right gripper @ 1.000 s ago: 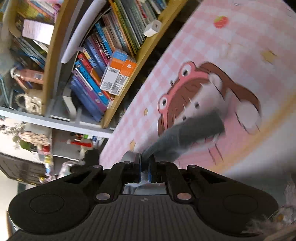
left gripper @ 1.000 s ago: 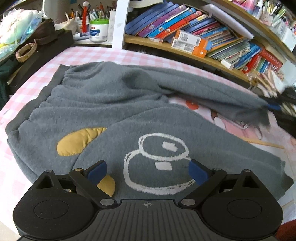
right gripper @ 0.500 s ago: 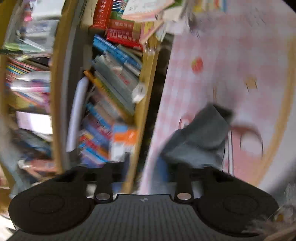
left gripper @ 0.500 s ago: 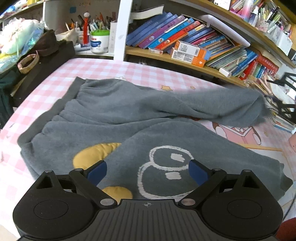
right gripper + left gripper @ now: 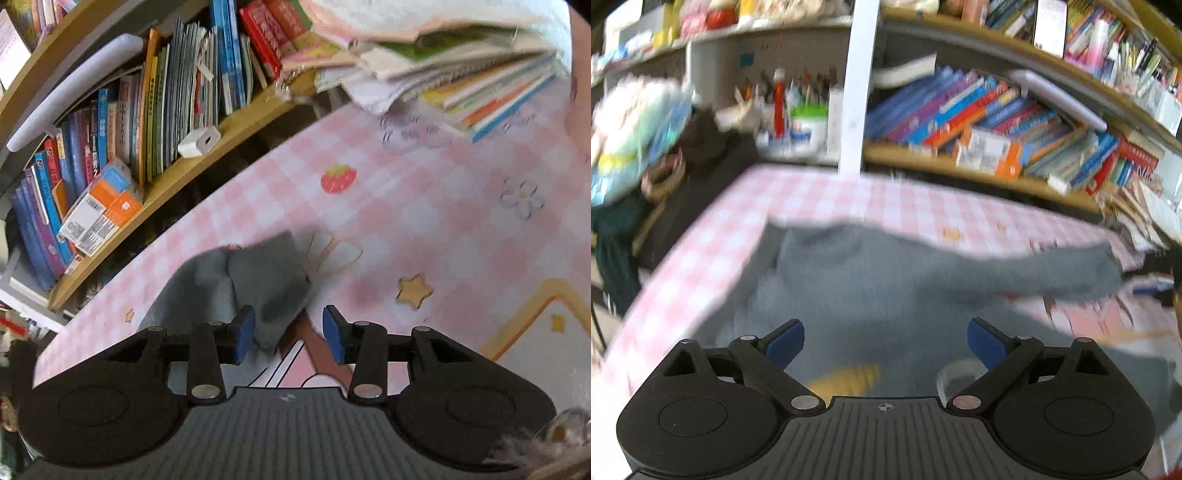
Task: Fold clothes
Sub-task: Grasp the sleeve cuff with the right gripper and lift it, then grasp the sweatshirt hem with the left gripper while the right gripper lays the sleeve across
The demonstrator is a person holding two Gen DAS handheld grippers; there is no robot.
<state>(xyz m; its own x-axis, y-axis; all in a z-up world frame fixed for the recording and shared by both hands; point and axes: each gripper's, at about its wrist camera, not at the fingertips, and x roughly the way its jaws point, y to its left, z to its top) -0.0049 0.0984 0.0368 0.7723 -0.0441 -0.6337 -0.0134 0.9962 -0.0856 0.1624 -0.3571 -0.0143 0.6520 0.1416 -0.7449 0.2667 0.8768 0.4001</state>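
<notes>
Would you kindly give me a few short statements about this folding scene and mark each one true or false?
1. The left gripper is open. True.
2. The right gripper is clamped on the sleeve. False: its jaws stand apart, the sleeve end lying loose on the tablecloth.
3. The sweater is gray. True.
4. The tablecloth is plain blue. False: it is pink and white checked.
5. Books fill the shelf behind the table. True.

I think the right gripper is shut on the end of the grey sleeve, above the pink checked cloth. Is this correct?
Not quite. In the right wrist view the right gripper is open: its blue pads stand apart, and the end of the grey sleeve lies loose between and ahead of them. The rest holds: the sleeve is over the pink checked cloth.
</notes>
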